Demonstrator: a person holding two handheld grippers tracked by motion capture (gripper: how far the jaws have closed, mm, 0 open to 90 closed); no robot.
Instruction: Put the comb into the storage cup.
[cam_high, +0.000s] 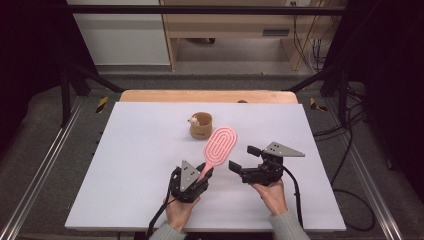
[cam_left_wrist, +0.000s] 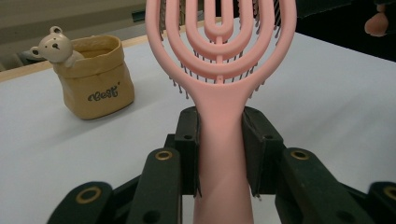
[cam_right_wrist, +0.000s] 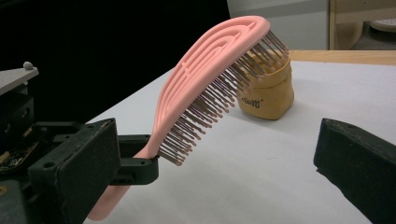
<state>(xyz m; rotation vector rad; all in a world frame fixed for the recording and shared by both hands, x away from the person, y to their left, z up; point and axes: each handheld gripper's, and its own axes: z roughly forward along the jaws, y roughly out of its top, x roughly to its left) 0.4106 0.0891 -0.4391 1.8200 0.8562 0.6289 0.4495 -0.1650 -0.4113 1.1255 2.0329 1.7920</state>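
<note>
The left gripper (cam_left_wrist: 219, 154) is clamped on the handle of the pink hairbrush (cam_high: 218, 146), whose head is lifted off the white table (cam_high: 135, 165), bristles down, toward one o'clock. At three o'clock of it the right gripper (cam_high: 245, 159) stands with jaws wide and empty. The pick-up looks done, and dropping the brush into the small tan pouch (cam_high: 201, 126) at eleven o'clock is probably left; its inside and the handle's end are hidden.
</note>
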